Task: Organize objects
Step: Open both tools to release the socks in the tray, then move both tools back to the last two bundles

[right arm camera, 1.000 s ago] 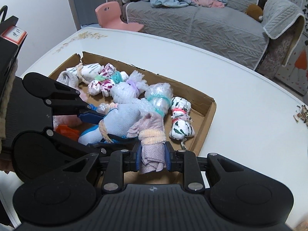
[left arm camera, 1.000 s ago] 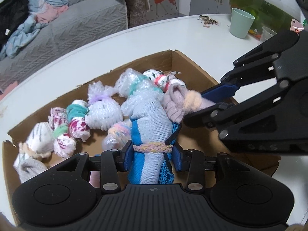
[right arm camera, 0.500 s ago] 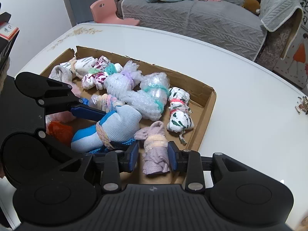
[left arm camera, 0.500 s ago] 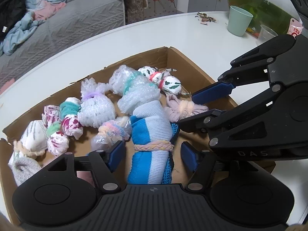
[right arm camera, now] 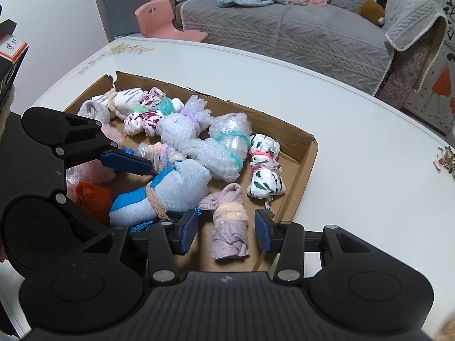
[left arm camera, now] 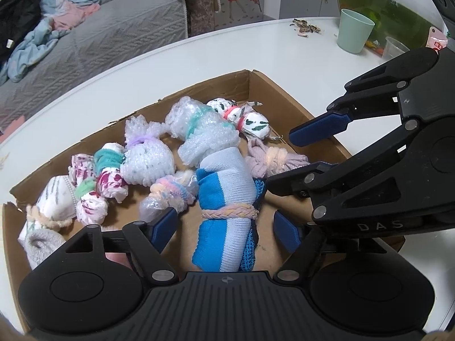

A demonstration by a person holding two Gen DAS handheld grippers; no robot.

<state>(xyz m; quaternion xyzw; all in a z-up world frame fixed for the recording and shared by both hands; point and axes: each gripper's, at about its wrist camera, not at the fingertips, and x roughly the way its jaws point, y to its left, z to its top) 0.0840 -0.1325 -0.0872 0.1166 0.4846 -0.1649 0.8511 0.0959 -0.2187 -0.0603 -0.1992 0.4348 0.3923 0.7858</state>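
Note:
A shallow cardboard box (left arm camera: 284, 96) (right arm camera: 310, 147) on a white table holds several tied bundles. A blue and grey sock bundle (left arm camera: 224, 207) (right arm camera: 167, 193) lies between the jaws of my left gripper (left arm camera: 224, 230), which is open and apart from it. A lilac sock bundle (right arm camera: 229, 227) (left arm camera: 273, 159) lies between the jaws of my right gripper (right arm camera: 226, 233), also open and not touching it. Bubble-wrap bundles (left arm camera: 204, 133) (right arm camera: 224, 147) and a white leaf-print bundle (left arm camera: 250, 119) (right arm camera: 264, 173) lie further in.
A green cup (left arm camera: 355, 31), a clear cup (left arm camera: 395, 48) and a fish tank (left arm camera: 392, 2) stand at the table's far right. Scattered seeds (left arm camera: 307, 27) lie near them. A grey sofa (right arm camera: 284, 25) with clothes and a pink chair (right arm camera: 162, 20) stand beyond the table.
Both grippers have opened and let go of their bundles, which now lie in the box. Both grippers have drawn back and up a little.

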